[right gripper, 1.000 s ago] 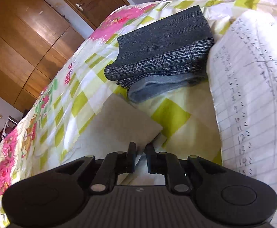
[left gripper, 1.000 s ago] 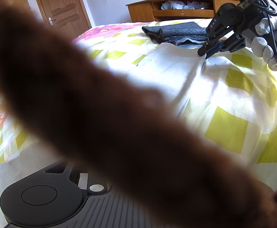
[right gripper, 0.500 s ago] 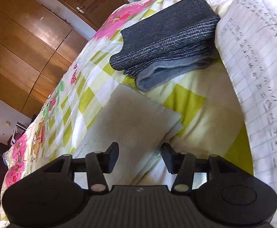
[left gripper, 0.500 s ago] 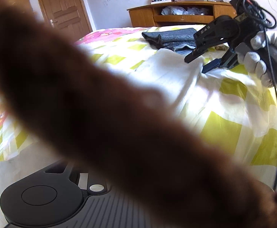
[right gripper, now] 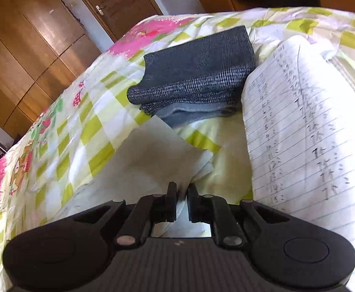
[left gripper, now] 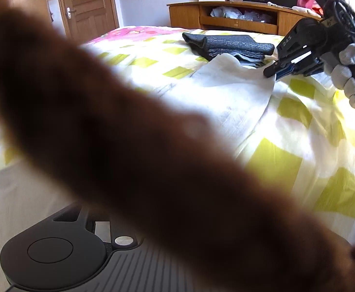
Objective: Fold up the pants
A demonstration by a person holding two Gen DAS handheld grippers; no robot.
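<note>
**Right tongs pinched on white pants; left view mostly blocked**

Left wrist view: blurred brown mass (left gripper: 133,146) right against the lens, running diagonally and covering most of the frame. It hides the left gripper's fingers; only the black housing shows at the bottom, so cannot tell whether the left tongs are apart or together. Past it, white pants (left gripper: 228,97) lie spread on the bed (left gripper: 299,131), which wears a white cover with yellow-green checks and pink flower print at the far edge. Right gripper (left gripper: 271,71), held in a gloved hand (left gripper: 347,73), pinches the far corner of the pants. Lettering "DAS" reads on its arm. Dark folded stack (left gripper: 228,46) sits just behind that corner. Room: wooden door (left gripper: 87,2), wooden TV cabinet (left gripper: 238,17) with a dark screen on top, white wall.

Right wrist view: right gripper (right gripper: 181,193) has tongs nearly together, clamped on the edge of the white pants (right gripper: 153,160). Dark folded stack (right gripper: 197,80) lies just beyond, grey check fabric over a plainer grey layer. Lined paper sheet (right gripper: 299,133) with handwritten numbers curves up on the right, touching the stack; digits mostly unreadable. Wooden wardrobe (right gripper: 26,56) and a door fill the left background.
</note>
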